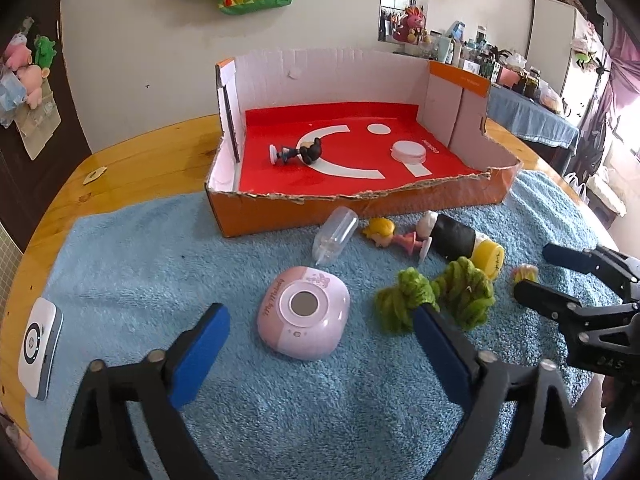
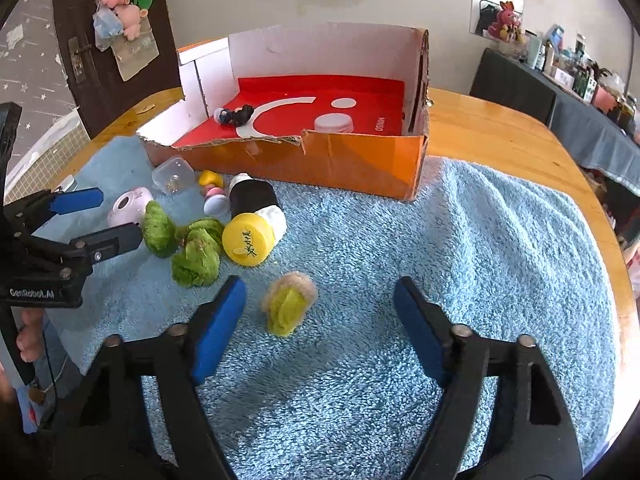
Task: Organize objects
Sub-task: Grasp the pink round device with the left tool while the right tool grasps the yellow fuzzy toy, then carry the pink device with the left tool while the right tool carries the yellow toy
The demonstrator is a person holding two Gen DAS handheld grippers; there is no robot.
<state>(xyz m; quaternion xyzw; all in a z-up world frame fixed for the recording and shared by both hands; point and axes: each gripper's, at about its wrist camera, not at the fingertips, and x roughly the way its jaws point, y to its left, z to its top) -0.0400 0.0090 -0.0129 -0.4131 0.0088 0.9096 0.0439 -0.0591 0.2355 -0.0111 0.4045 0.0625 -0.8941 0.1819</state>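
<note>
Blue towel (image 2: 460, 240) carries loose items, staged before orange box (image 1: 360, 200) for sorting. Left gripper (image 1: 322, 332) wide, pads clear of pink gadget (image 1: 304, 312) between them. Right gripper (image 2: 320, 320) partly open, fuzzy yellow toy (image 2: 289, 306) between fingers, untouched. Box beyond both, already holding figurine (image 1: 298, 152).

Pink case (image 1: 303, 322) — "My Melody"; left gripper (image 2: 116, 220) body — "GenRobot.AI".
</note>
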